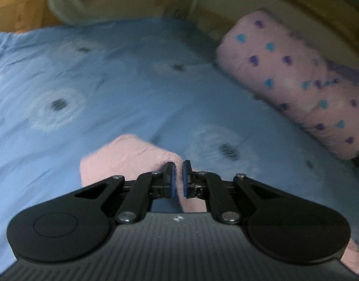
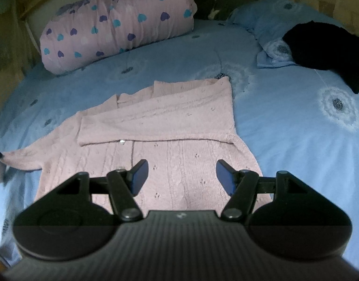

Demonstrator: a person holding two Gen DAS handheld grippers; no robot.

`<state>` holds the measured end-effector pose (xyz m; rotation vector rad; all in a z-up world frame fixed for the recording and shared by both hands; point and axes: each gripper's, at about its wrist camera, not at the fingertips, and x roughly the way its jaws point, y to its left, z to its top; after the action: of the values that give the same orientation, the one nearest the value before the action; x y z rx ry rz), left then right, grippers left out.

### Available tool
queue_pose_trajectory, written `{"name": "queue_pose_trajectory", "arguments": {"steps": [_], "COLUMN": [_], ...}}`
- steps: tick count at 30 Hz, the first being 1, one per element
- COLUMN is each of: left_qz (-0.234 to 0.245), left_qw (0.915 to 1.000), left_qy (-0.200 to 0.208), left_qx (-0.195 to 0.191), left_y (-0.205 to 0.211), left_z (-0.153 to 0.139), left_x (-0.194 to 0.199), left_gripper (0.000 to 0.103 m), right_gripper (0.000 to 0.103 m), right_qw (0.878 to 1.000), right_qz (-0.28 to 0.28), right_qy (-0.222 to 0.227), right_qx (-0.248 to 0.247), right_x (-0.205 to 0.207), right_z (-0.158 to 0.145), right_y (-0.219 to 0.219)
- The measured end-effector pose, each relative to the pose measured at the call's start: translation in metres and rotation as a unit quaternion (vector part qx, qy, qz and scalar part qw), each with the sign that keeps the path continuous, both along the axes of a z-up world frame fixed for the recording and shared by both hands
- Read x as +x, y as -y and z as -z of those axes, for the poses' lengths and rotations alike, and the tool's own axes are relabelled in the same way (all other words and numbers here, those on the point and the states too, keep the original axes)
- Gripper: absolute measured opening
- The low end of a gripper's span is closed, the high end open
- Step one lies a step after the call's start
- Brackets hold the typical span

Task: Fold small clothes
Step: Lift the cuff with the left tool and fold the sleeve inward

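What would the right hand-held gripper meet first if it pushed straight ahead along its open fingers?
Probably the pink cardigan: the right hand-held gripper is open with the knit lying right beyond its fingers. Its folded-over sleeve lies further on. How high it hovers above the cloth is unclear.

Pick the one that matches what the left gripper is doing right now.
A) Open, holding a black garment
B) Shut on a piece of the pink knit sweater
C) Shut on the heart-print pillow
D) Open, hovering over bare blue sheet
B: in the left wrist view the left gripper has its blue pads nearly together with a fold of the pink knit sweater pinched between them, above the blue sheet.
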<state>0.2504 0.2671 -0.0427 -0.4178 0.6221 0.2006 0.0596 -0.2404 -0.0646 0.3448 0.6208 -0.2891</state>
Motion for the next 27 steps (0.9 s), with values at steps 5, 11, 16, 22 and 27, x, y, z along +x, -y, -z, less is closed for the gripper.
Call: {"name": "queue_pose_trajectory", "arguments": {"steps": [5, 11, 16, 22, 27], "left_qz": [0.065, 0.121, 0.098, 0.026, 0.022], "left_qw": [0.9964, 0.9902, 0.995, 0.9987, 0.9968], "left_qy": [0.055, 0.069, 0.02, -0.035, -0.045], "left_qx": [0.007, -0.006, 0.004, 0.028, 0.063], "left_y": [0.041, 0.093, 0.107, 0.077, 0.064], "left_z": [-0.039, -0.063, -0.048, -0.019, -0.001], "left_x": [-0.015, -0.021, -0.018, -0.022, -0.027], "left_gripper": [0.007, 0.007, 0.01, 0.087, 0.089], "right_gripper": [0.066, 0.066, 0.066, 0.066, 0.066], "right_qw": [1.0, 1.0, 1.0, 0.999, 0.999], "right_qz": [-0.001, 0.006, 0.011, 0.02, 0.02], "right_qy": [0.007, 0.017, 0.019, 0.016, 0.005], "right_qx": [0.003, 0.012, 0.017, 0.024, 0.032], "right_x": [-0.005, -0.013, -0.018, -0.021, -0.017], "right_z": [-0.001, -0.001, 0.0, 0.006, 0.016], "right_y": [0.001, 0.007, 0.014, 0.02, 0.021]}}
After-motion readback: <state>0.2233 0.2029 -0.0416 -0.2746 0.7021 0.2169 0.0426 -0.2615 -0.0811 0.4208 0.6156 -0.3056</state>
